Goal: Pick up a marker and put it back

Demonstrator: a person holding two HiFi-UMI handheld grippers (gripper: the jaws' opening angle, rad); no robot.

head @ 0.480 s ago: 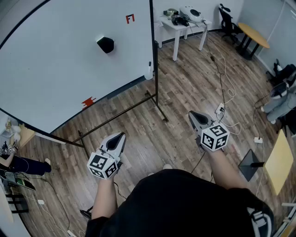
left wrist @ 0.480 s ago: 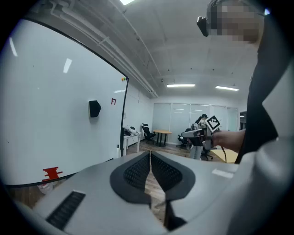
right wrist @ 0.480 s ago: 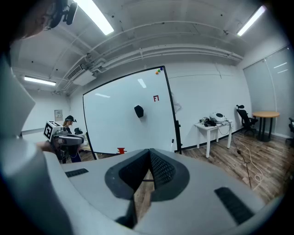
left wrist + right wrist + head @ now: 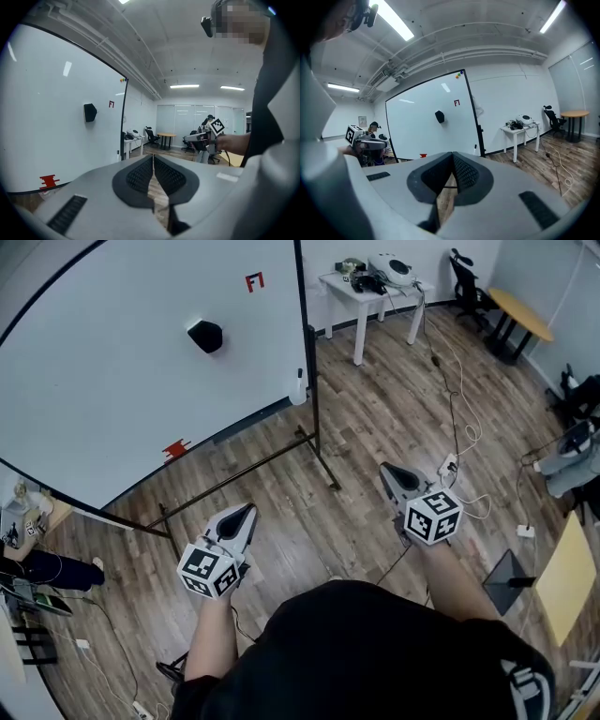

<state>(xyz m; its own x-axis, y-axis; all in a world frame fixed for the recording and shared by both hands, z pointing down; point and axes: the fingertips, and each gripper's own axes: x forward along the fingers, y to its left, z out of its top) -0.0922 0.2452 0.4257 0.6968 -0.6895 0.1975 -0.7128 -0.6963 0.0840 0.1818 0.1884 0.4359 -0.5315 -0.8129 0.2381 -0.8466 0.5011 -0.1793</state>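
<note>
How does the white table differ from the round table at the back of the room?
The white table has a rectangular white top and white legs; the round table has a yellow-brown top on a dark base. The white table carries devices and stands near the whiteboard; the round table stands farther right, beside a black chair. Both stand on the wood floor.

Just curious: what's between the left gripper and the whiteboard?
In the head view, only wood floor and the stand's black bar lie between left gripper and whiteboard.
</note>
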